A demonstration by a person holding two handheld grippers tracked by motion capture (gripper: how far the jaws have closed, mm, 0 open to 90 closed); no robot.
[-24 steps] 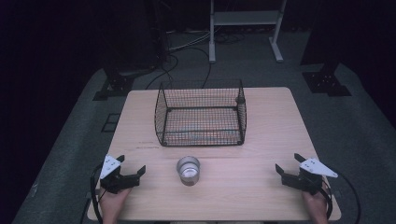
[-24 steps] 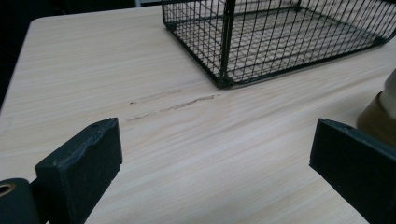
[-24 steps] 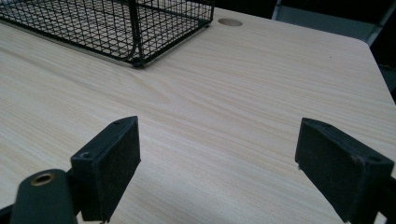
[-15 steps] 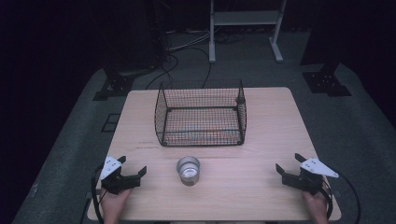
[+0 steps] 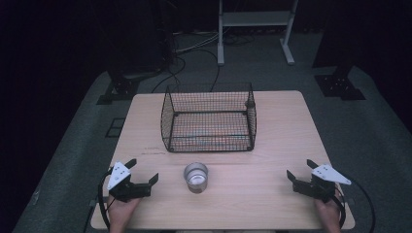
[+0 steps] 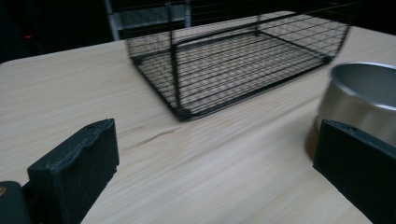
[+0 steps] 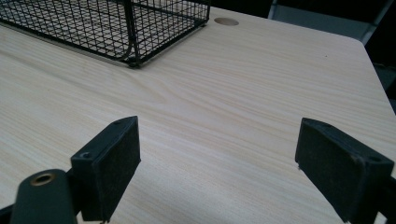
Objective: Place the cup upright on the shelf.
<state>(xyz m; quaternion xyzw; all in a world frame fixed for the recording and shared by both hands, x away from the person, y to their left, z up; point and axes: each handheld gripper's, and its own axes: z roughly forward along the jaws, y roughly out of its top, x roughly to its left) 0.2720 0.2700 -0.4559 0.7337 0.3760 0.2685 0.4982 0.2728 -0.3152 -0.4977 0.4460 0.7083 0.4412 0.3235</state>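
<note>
Two tools rest at the desk's (image 5: 272, 204) near edge in the high view: the left tool (image 5: 144, 175) and the right tool (image 5: 297, 171), both with jaws apart and empty. Between them stands the cup (image 5: 196, 176), nearer the left tool, just in front of the basket (image 5: 209, 119).

From the left gripper view, the cup (image 6: 359, 100) sits just behind the right-hand jaw, outside the gap, the basket (image 6: 233, 60) beyond.

From the right gripper view, bare desk (image 7: 224, 107) lies between the spread jaws, the basket's (image 7: 107, 23) corner farther off.
</note>
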